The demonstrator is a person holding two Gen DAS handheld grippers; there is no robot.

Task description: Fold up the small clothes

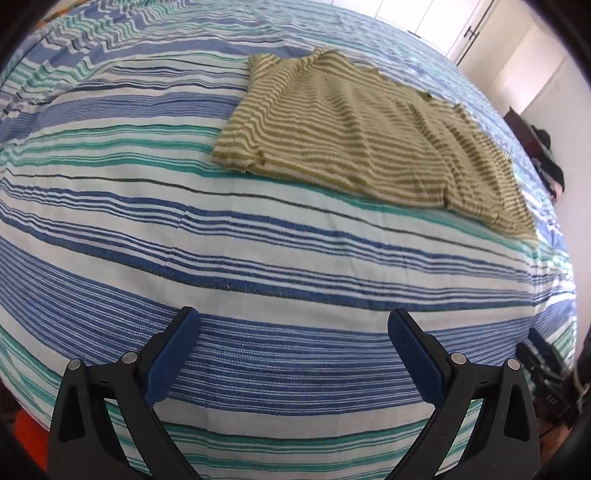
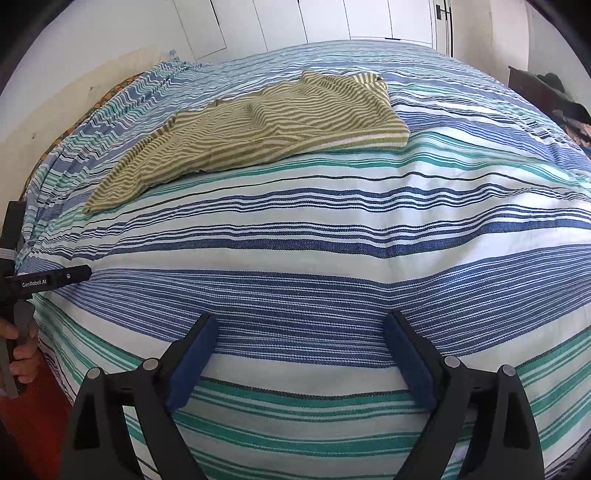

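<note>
Shirt [image 1: 354, 140], soft, light and floppy I think, lies flat on the bed [image 1: 258, 295] at 12 o'clock, well apart from both empty, wide-apart claws, left [image 1: 293, 354] and right [image 2: 299, 354]; best pinched at a corner.

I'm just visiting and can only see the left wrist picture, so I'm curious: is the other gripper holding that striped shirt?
Observer: No. The right gripper is open above the bedcover, with nothing between its fingers. The striped shirt lies farther off.
Visitor: Can you see who holds these tools?
Observer: Only a hand at the picture's left edge, gripping the handle of the left gripper.
Visitor: What's behind the bed?
Observer: White cupboard doors.
</note>
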